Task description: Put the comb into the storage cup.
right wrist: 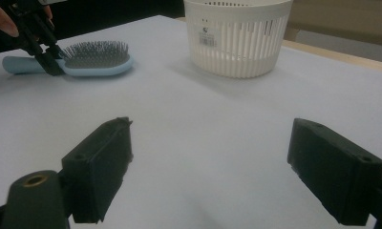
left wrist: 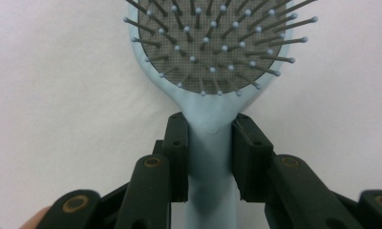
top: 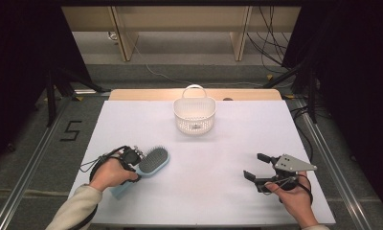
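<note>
Left gripper (top: 132, 163) at near left of table (top: 228, 201), jaws closed on neck of pale blue hairbrush (top: 151, 162), pads either side of handle just below head. Brush lies flat on table, bristles up, head pointing far-right. White basket (top: 194, 115) at far centre, well apart from brush. Right gripper (top: 256, 166) near right, jaws spread wide, holding nothing, hovering over bare table.

Step judged: grasp made, lift pending. Likely next: raise brush, carry toward basket; long handle calls for tilt to clear rim.
</note>
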Demonstrator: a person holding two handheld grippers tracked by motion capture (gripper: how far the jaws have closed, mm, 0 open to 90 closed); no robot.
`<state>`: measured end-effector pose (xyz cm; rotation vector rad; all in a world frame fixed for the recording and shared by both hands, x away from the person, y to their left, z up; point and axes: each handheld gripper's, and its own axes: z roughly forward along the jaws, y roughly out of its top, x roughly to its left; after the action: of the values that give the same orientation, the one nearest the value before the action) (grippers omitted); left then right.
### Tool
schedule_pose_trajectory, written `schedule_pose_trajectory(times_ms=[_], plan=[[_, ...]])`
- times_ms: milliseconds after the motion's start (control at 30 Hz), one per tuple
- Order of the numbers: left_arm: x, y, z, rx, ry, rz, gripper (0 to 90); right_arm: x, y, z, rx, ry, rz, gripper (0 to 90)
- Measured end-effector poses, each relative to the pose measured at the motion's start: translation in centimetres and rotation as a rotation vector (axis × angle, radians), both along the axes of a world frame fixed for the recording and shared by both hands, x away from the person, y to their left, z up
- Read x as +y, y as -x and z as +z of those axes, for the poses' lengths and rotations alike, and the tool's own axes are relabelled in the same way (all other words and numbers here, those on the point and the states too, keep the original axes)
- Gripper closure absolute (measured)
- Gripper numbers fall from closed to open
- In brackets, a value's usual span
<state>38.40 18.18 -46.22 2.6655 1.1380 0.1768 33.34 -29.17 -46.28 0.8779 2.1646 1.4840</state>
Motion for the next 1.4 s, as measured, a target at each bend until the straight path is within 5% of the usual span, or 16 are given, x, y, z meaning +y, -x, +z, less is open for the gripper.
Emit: schedule_pose_trajectory(times_ms=[333, 1400], plan=[[-0.1, 0.4, 0.2, -0.049, -0.031, -0.059, 70.1, 0.0, 0.0, 0.0, 0.001, 0.001, 0.001, 15.9], [0.4, 0.5, 1.4, -0.23, 0.093, -0.003, 70.0, 0.0, 0.0, 0.0, -0.001, -0.002, 0.0, 15.9]])
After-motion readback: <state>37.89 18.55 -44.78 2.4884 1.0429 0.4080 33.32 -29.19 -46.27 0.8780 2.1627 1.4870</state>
